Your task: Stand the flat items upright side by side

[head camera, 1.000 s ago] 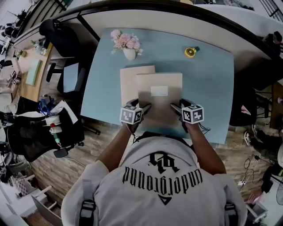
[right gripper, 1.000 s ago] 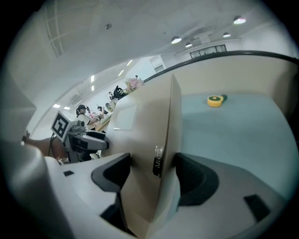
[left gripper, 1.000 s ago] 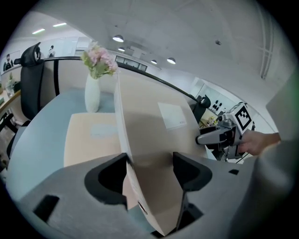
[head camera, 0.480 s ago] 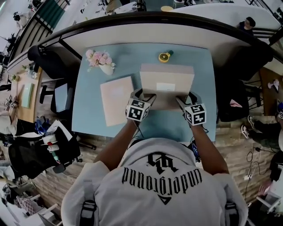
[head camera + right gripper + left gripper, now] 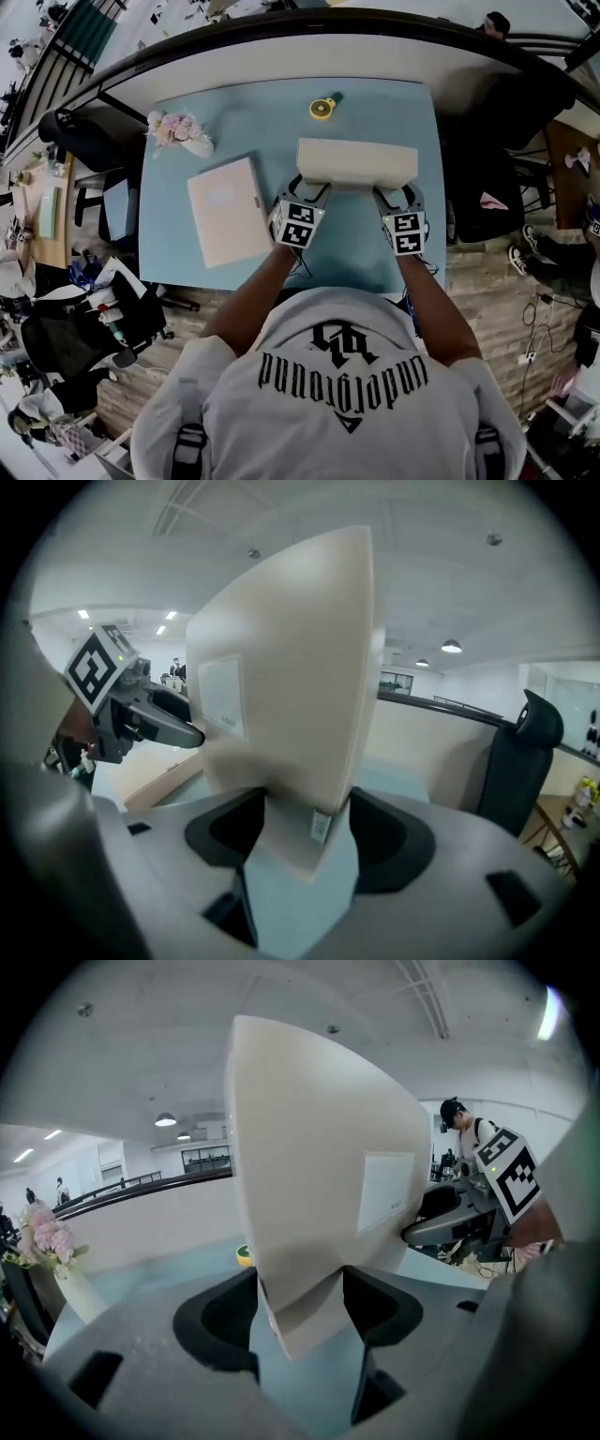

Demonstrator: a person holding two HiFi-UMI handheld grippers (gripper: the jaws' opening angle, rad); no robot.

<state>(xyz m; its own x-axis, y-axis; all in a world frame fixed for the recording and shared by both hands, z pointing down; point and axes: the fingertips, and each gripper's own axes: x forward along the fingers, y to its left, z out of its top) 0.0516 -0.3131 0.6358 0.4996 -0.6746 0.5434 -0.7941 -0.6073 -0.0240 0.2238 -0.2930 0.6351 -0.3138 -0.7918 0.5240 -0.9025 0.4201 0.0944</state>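
Note:
A flat beige box (image 5: 356, 161) with a white label stands upright on its long edge over the light-blue table (image 5: 375, 258), held from both ends. My left gripper (image 5: 305, 190) grips its lower left corner (image 5: 292, 1321), with the jaws closing and the pads against both faces. On the lower right corner (image 5: 302, 841) my right gripper (image 5: 395, 195) does the same, its jaws closing too. A second flat item, a pale pink one (image 5: 225, 210), lies flat on the table to the left, apart from both grippers.
A vase of pink flowers (image 5: 178, 131) stands at the table's far left corner. A yellow round object (image 5: 322, 109) sits near the far edge. A dark office chair (image 5: 98, 178) is left of the table, and a curved railing (image 5: 281, 37) runs beyond it.
The beige box has been tipped from lying flat on the pink item to standing upright, and shifted right. The pink item now lies uncovered on the left.

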